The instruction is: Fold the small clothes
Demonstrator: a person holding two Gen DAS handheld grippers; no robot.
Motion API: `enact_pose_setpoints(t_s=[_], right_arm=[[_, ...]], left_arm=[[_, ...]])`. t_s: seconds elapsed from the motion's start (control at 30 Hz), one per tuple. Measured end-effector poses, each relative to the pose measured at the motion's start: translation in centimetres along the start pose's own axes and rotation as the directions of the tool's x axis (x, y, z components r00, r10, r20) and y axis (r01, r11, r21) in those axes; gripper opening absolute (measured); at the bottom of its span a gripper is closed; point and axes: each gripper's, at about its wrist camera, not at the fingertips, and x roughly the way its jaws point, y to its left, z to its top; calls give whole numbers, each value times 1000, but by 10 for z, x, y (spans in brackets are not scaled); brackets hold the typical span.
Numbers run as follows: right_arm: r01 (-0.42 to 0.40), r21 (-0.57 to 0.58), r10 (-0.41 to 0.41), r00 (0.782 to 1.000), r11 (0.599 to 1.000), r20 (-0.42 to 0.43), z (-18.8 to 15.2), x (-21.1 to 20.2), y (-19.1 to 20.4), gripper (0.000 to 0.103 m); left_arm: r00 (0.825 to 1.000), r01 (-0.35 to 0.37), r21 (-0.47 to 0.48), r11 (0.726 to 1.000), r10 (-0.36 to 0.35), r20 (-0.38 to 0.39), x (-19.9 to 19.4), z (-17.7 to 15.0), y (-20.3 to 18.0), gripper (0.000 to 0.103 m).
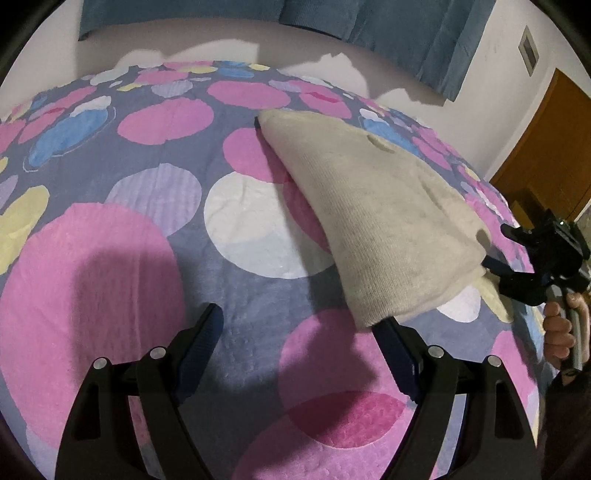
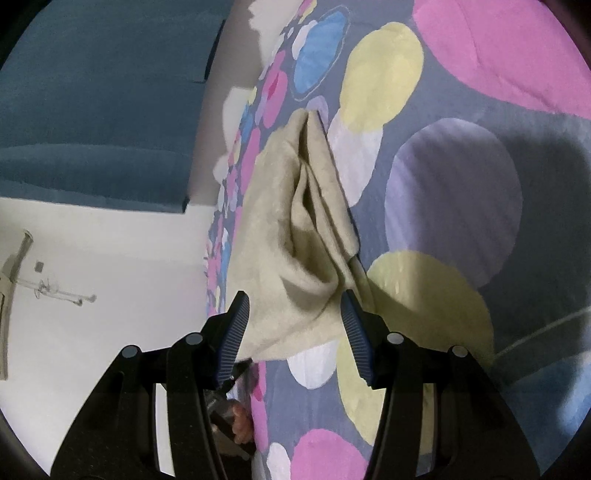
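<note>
A cream knit cloth (image 1: pixel 369 206), folded over, lies on the bedspread (image 1: pixel 110 258), which is printed with pink, blue and yellow circles. My left gripper (image 1: pixel 299 317) stands wide open just above the bedspread. Its right finger (image 1: pixel 399 350) has its tip tucked under the cloth's near corner. At the right edge a hand (image 1: pixel 557 332) holds my right gripper (image 1: pixel 517 258) at the cloth's other end. In the right wrist view the cloth (image 2: pixel 288 221) runs away from me in slack folds. Its near end sits loosely between the half-spread fingers of the right gripper (image 2: pixel 293 310).
A blue curtain (image 1: pixel 406 29) hangs behind the bed and a brown wooden door (image 1: pixel 546 155) stands at the right. The bed's edge drops off to a white wall (image 2: pixel 110 258) left of the right gripper. Shadows of the grippers fall on the bedspread.
</note>
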Motion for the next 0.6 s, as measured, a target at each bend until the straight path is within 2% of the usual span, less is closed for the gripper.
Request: enact_pose_setpoints(t_s=[0.17, 0.37, 0.43, 0.57, 0.6], right_arm=[[-29, 15, 29, 1000, 999, 8, 3, 7, -5, 51], [-27, 3, 27, 1000, 1000, 15, 6, 15, -4, 50], [-8, -4, 8, 1000, 1000, 15, 4, 14, -5, 43], [55, -38, -55, 998, 998, 2, -1, 22, 2, 10], [57, -53, -57, 998, 997, 16, -3, 19, 5, 8]], left_arm=[[1000, 3, -4, 1000, -3, -5, 1, 0, 1, 81], [1000, 4, -6, 1000, -4, -4, 1, -1, 1, 81], [1000, 4, -6, 1000, -4, -2, 1, 0, 1, 81], [1000, 8, -8, 1000, -8, -2, 1, 0, 2, 81], [1000, 8, -8, 1000, -8, -2, 1, 0, 2, 81]])
